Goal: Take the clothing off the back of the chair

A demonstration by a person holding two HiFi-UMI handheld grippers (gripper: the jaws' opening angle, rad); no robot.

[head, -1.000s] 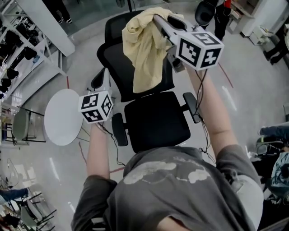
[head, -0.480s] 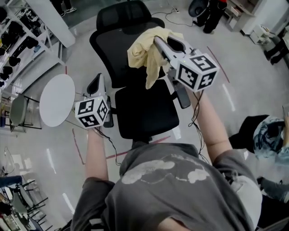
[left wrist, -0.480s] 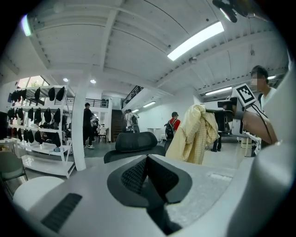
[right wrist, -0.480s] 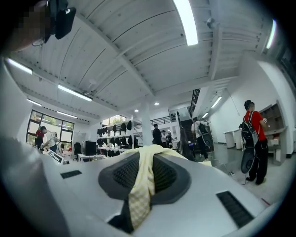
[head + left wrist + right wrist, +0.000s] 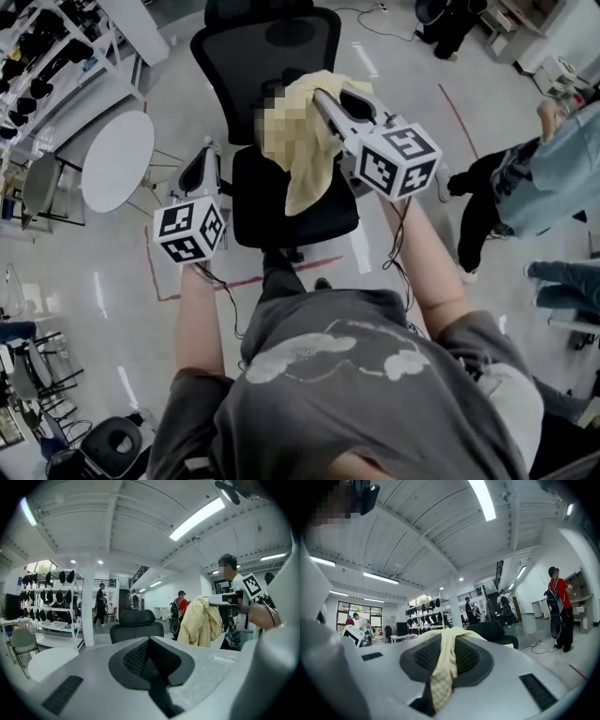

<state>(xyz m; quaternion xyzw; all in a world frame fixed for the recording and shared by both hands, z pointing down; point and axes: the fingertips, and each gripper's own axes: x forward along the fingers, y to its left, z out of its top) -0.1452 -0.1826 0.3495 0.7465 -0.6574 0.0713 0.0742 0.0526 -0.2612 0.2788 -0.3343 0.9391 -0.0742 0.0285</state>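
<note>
A pale yellow garment (image 5: pixel 305 141) hangs from my right gripper (image 5: pixel 321 96), which is shut on a fold of it. The cloth dangles free above the seat of the black office chair (image 5: pixel 272 52), clear of the backrest. In the right gripper view the yellow cloth (image 5: pixel 443 667) runs between the dark pads of the right gripper (image 5: pixel 443 641), with the chair (image 5: pixel 494 632) beyond. My left gripper (image 5: pixel 208 150) is left of the seat, shut and holding nothing. From the left gripper (image 5: pixel 149 641) view, the garment (image 5: pixel 199 623) hangs to the right of the chair (image 5: pixel 136 625).
A round white table (image 5: pixel 117 159) stands left of the chair, next to a green chair (image 5: pixel 37 183). Racks of dark items (image 5: pixel 47 56) fill the far left. People (image 5: pixel 534 178) stand at the right. Red tape (image 5: pixel 234 281) marks the floor.
Both grippers have drawn back from the chair. The garment came off the backrest with the right gripper and now hangs lower, over the seat.
</note>
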